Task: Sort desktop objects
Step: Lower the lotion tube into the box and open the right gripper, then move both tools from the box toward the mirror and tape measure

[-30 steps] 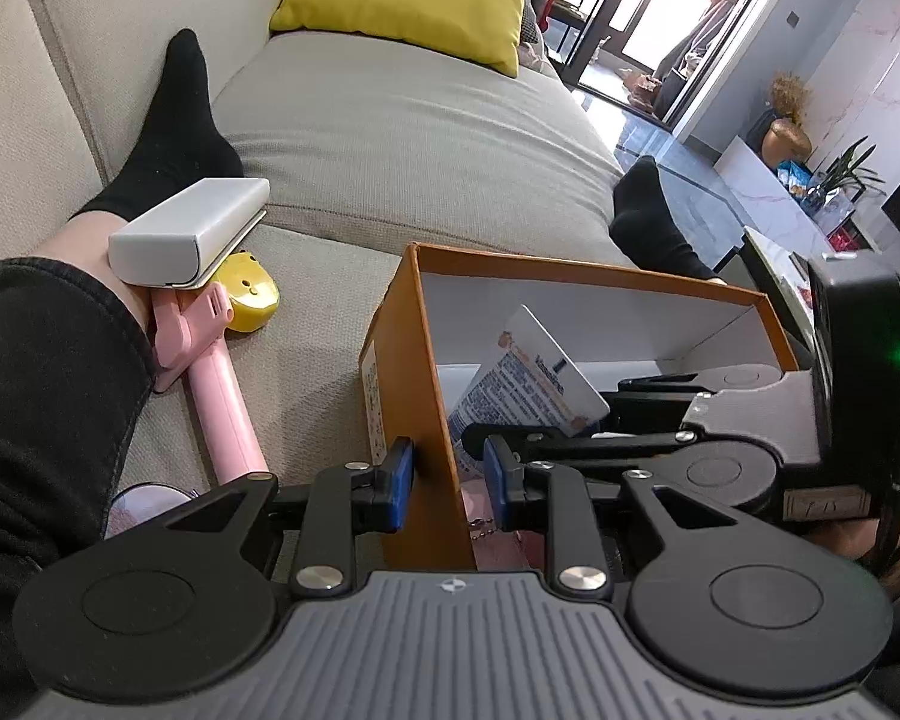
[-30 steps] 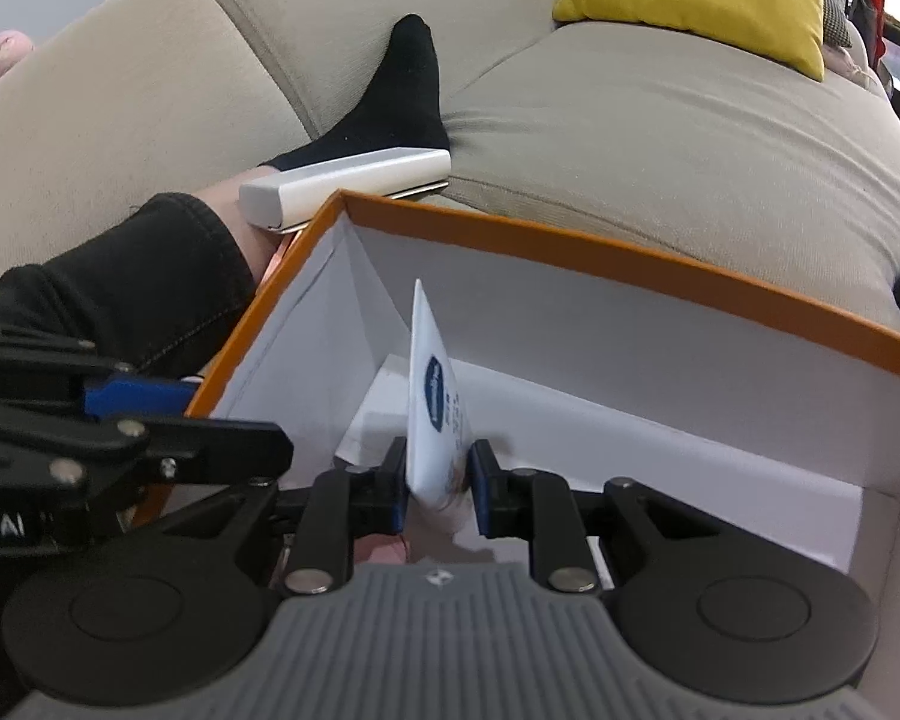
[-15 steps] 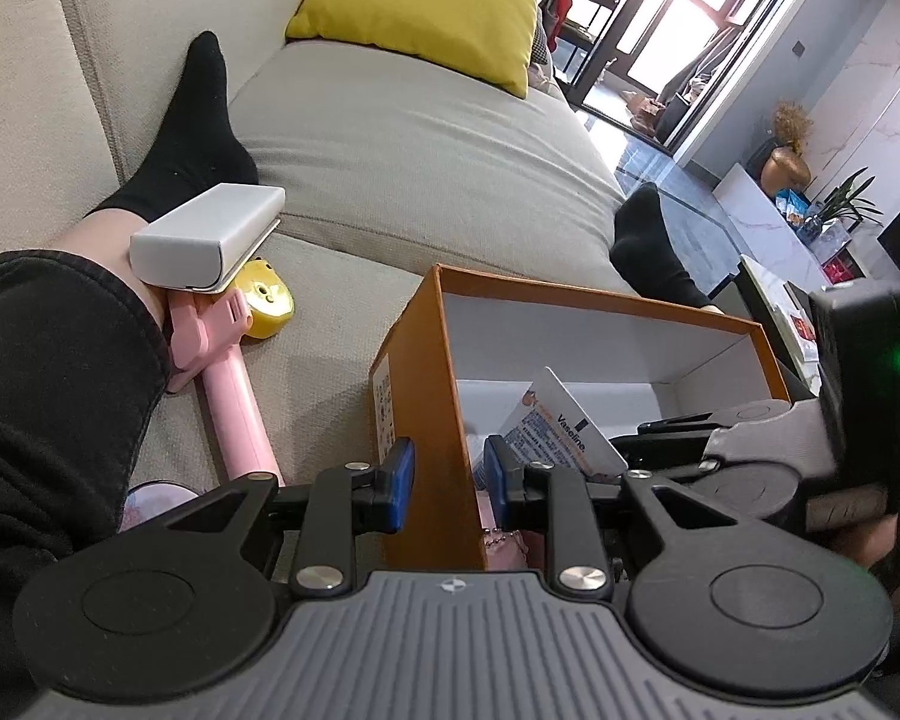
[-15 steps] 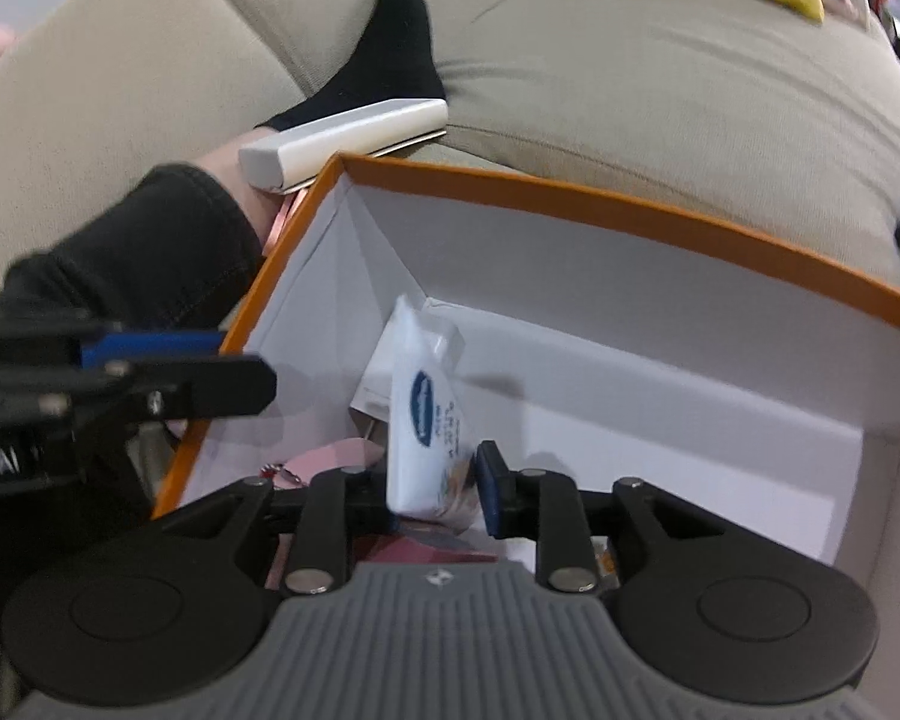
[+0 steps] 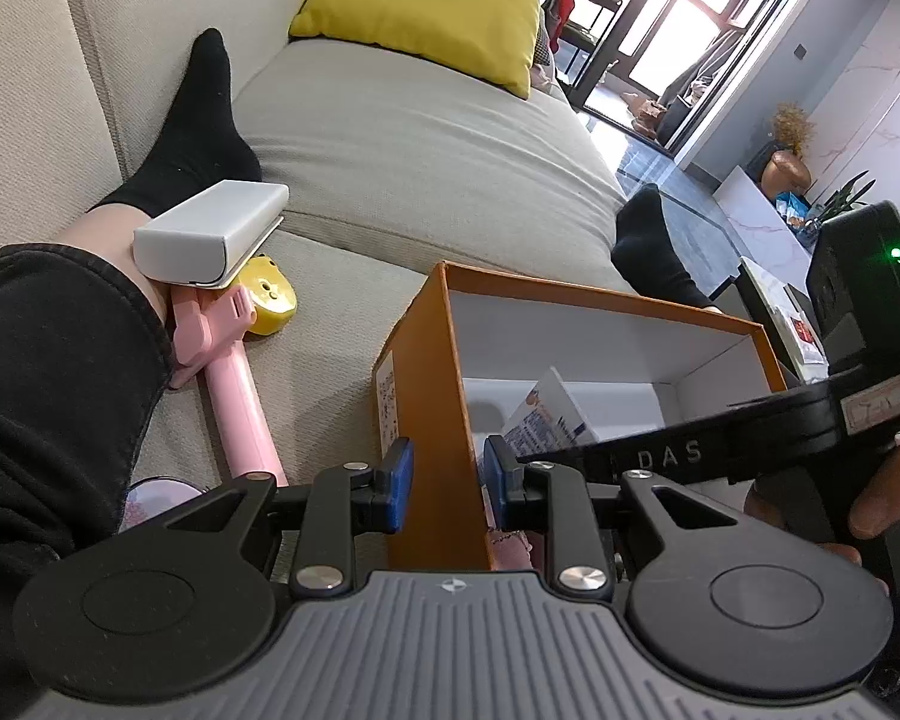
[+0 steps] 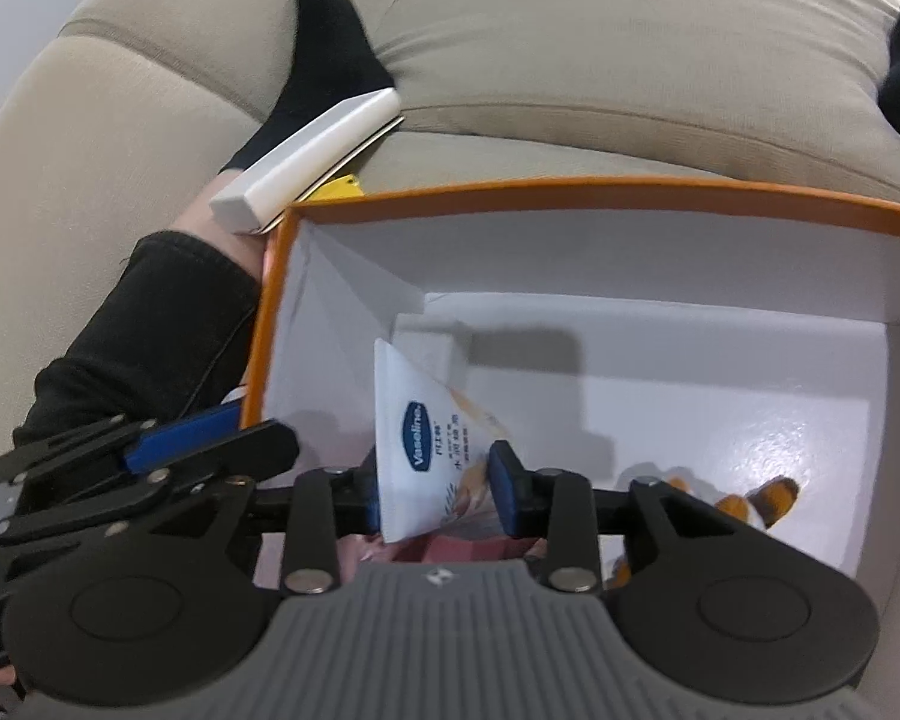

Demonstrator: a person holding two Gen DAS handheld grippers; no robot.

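Two grippers at the orange box (image 5: 426, 396) on the sofa (image 5: 402, 144): left gripper (image 5: 444, 483) straddles the box's near wall, whether its pads press the wall I cannot tell. Right gripper (image 6: 435, 495) is inside the box, jaws just been opening, the Vaseline tube (image 6: 426, 438) standing loose between them; white case (image 5: 210, 231), pink stick (image 5: 237, 402) lie outside by the person's leg

Each gripper, the left gripper (image 5: 440, 476) and the right gripper (image 6: 433, 495) alike, has black linkage arms with silver rivets, blue pads on its jaws and a ribbed grey body. The right one bears "DAS" lettering and a green light. The person wears black trousers (image 5: 48, 372) and black socks (image 5: 195, 120).
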